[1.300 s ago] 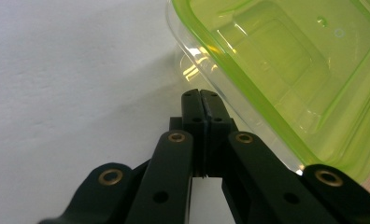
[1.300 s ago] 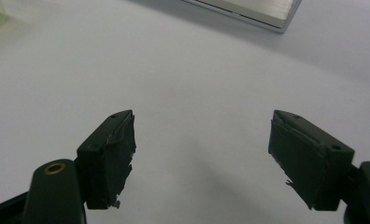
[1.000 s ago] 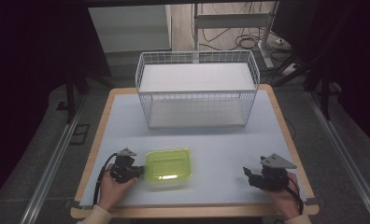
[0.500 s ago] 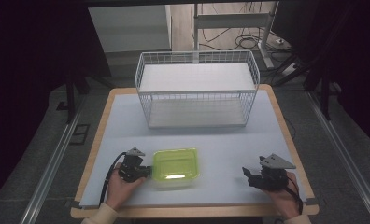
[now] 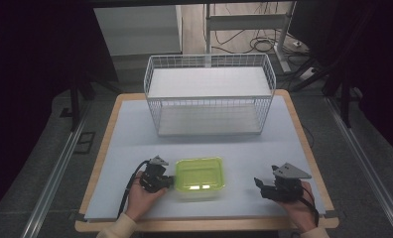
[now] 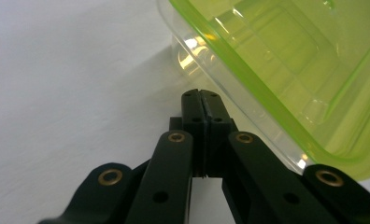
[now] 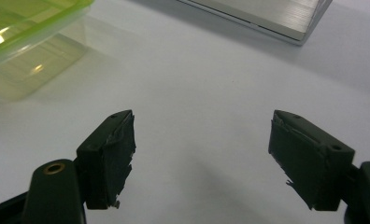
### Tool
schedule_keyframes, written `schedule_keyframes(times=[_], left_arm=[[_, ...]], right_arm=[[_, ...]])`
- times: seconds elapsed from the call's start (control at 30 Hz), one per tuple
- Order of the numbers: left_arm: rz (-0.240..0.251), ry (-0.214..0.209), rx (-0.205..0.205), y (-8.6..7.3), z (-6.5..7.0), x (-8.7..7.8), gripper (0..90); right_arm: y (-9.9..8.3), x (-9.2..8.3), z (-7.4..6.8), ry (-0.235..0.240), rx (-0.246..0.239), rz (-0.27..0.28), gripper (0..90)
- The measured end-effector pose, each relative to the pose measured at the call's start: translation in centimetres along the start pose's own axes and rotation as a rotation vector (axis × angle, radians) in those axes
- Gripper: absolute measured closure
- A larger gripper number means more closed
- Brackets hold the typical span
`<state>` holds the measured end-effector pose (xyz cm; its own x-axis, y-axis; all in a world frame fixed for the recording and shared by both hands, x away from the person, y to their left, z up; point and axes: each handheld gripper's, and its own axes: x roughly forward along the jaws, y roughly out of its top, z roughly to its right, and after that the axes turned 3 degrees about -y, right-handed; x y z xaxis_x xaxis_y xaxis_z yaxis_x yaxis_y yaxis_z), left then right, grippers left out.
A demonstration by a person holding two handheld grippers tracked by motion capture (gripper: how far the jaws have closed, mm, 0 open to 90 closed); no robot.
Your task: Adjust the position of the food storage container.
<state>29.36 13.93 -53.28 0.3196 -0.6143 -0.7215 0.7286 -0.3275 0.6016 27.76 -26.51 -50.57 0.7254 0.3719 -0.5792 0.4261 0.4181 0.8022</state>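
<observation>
A clear plastic container with a lime-green lid sat on the pale blue-grey table mat near the person's edge of the table, a little left of centre, seen from the high view. The left gripper, held in the person's left hand, lay low on the mat just beside the container's left side; in the left gripper view its two black jaws were pressed flat together with nothing between them, their tips just short of the container's clear wall beneath the green rim, and whether they touched it could not be told. The right gripper, held in the right hand and topped by a grey three-cornered plate, rested near the mat's right front corner, well apart from the container. Its jaws stood wide apart in the right gripper view, the worn black pads facing each other across bare mat, with the container at upper left and the base of the wire basket along the top. That white wire basket, open at the top, stood at the far side of the table, beyond the container and well clear of both grippers. Cables lay on the floor behind the table.
</observation>
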Motion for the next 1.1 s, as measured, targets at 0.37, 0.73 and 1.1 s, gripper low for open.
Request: schedule_keyframes(times=[0.37, 0.73, 1.1], left_arm=[[0.006, -0.008, 0.013, 0.6, 0.9, 1.1, 90.0], [0.012, -0.027, 0.023, 0.7, 0.7, 1.3, 90.0], [0.016, -0.053, 0.015, 0.7, 0.1, 0.8, 90.0]], right_arm=[[0.2, 0.2, -0.1, 0.007, -0.013, 0.002, 23.0], [0.1, 0.8, 0.3, -0.003, -0.003, -0.006, 22.9], [-0.3, 0.6, -0.1, -0.004, -0.006, -0.015, 22.7]])
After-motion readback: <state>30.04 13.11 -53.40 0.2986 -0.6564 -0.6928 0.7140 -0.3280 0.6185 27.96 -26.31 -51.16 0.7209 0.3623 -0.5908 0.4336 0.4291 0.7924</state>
